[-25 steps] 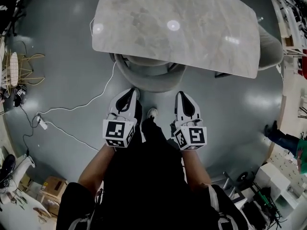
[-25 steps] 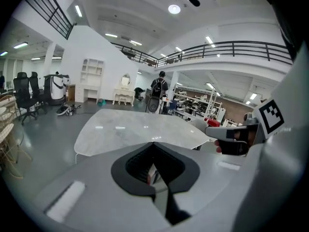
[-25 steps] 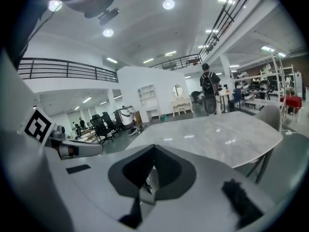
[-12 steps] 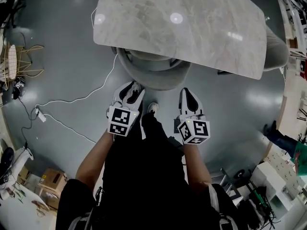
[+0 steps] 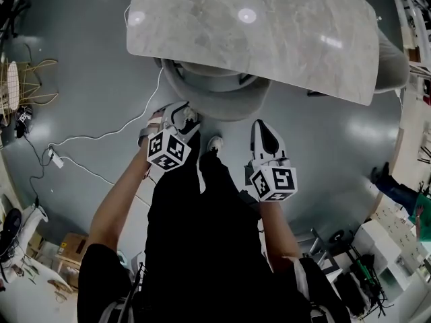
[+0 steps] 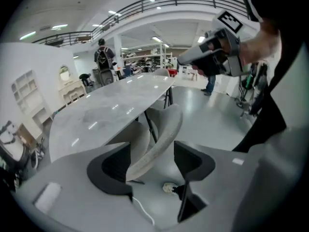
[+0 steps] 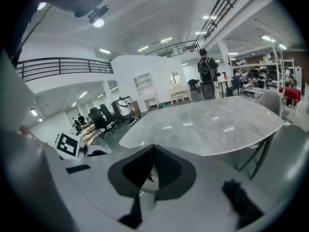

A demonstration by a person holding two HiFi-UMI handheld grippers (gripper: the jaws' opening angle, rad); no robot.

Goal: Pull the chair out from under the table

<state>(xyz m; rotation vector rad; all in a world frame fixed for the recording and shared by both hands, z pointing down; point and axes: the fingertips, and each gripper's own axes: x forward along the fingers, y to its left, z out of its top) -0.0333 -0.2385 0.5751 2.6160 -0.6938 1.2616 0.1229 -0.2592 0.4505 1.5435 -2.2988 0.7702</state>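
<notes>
The grey upholstered chair is tucked under the near edge of the marble table, with only its curved back showing. My left gripper is at the left end of that back. In the left gripper view its jaws are opening, and the chair back's rim runs between them without either pad pressing on it. My right gripper hangs shut to the right, short of the chair, over the floor. In the right gripper view its jaws meet with nothing between them, and the table lies ahead.
A white cable runs over the grey floor from under the table to a power strip at the left. A second grey chair stands at the table's right end. My shoe is just behind the chair.
My left gripper has moved forward and down to the chair back, rolled over, and gone from shut to open. The right gripper has hardly shifted and stays shut.
</notes>
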